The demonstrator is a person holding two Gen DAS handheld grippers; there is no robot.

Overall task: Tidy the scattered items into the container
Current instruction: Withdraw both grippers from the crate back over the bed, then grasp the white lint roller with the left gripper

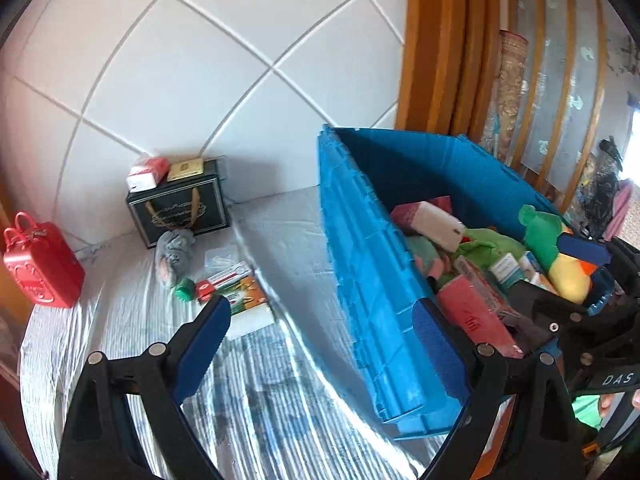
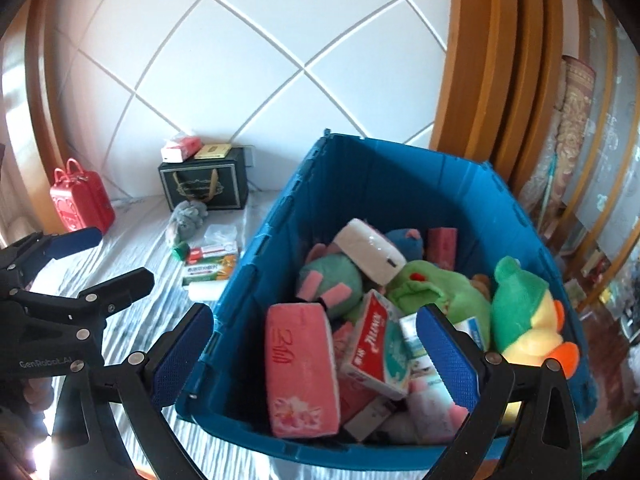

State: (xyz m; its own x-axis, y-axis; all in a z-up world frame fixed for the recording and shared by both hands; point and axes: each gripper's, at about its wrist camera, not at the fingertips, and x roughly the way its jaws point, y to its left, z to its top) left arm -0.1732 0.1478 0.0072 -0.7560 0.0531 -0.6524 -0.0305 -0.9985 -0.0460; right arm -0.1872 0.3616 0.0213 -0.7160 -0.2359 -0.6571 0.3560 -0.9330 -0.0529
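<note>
On the striped bedsheet: a blue crate [image 2: 360,184] packed with toys and tissue packs.
Leftover boxes [image 1: 244,296] and a grey plush [image 1: 172,256] lie beside it, near a black gift bag [image 1: 180,208] (red case [image 1: 40,264] further off). Left gripper [image 1: 320,344] and right gripper [image 2: 312,348] both gape wide, holding nothing.

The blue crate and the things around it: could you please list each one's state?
Blue crate: open, partly filled.
Left tongs: open, empty.
Right tongs: open, empty.
Grey plush: outside, on the bed.
Small boxes: outside, beside the crate.
Red case: upright, closed.
</note>
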